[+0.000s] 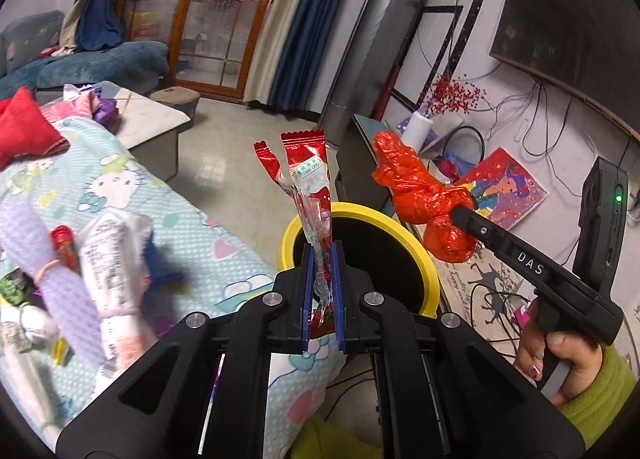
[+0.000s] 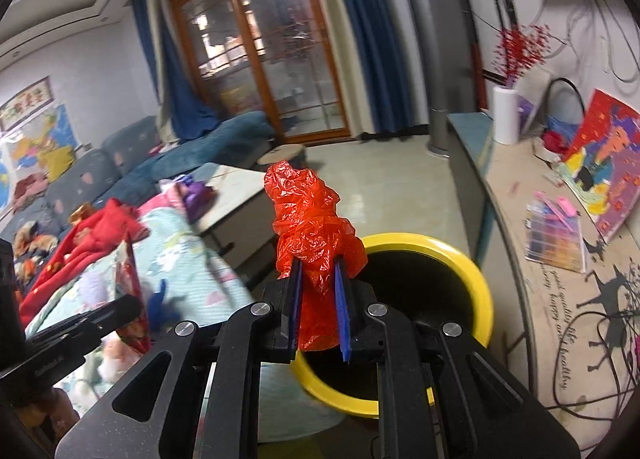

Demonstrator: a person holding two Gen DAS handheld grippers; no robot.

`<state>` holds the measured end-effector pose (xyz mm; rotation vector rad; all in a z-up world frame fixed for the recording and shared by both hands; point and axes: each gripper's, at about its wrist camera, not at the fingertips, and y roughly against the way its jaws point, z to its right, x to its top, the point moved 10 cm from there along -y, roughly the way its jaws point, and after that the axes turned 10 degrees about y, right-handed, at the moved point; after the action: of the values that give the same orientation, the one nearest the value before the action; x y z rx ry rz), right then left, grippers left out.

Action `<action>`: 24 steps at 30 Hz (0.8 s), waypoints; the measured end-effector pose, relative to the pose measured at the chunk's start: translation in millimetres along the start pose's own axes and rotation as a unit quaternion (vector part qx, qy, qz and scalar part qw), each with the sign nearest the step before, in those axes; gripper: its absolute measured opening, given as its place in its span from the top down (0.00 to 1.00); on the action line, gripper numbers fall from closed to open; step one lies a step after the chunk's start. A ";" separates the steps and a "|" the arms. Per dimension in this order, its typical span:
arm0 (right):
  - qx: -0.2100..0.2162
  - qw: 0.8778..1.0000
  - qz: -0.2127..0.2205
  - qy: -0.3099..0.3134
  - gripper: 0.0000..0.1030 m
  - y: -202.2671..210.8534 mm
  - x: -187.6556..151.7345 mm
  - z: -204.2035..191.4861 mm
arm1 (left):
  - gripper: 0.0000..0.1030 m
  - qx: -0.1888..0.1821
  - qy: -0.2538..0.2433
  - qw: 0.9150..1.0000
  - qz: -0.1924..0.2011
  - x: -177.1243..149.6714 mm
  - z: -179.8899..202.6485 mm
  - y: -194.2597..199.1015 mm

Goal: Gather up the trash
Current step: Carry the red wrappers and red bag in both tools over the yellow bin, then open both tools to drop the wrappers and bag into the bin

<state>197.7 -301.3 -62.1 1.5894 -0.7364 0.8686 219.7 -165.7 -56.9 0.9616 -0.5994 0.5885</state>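
Trash in both grippers: left gripper (image 1: 322,259) clamped on candy wrappers (image 1: 308,175), right gripper (image 2: 318,271) clamped on red plastic bag (image 2: 310,211). Both hover near yellow bin (image 1: 428,271) rim. Step: carrying to bin. Next likely: centre over opening, release.

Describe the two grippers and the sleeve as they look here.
Both grippers are black, with silver round pivot bolts on angled linkage arms and blue-lined fingers. The right gripper has a pistol-style handle, white "DAS" lettering on its side and a black box with a green light. The right hand comes out of a lime-green sleeve.
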 end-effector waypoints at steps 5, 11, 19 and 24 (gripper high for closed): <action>-0.026 0.999 -0.019 -0.035 0.86 -12.7 -13.0 39.1 | 0.96 -0.009 -0.006 1.000 -0.020 -7.6 18.0 -24.6; -0.042 0.995 -0.049 -0.075 0.86 -27.7 -39.5 72.4 | 0.96 -0.015 -0.025 0.998 -0.049 -22.4 37.2 -57.6; -0.038 0.989 -0.087 -0.110 0.86 -46.9 -61.4 90.6 | 0.95 -0.008 -0.042 0.993 -0.107 -44.6 47.8 -105.3; -0.035 0.988 -0.100 -0.117 0.83 -53.9 -67.4 91.7 | 0.95 0.005 -0.047 0.991 -0.128 -50.5 44.0 -128.9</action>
<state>220.1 -381.2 -156.9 1.6867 -0.7481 0.5117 265.0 -271.3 -145.8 1.0609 -0.5458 0.3198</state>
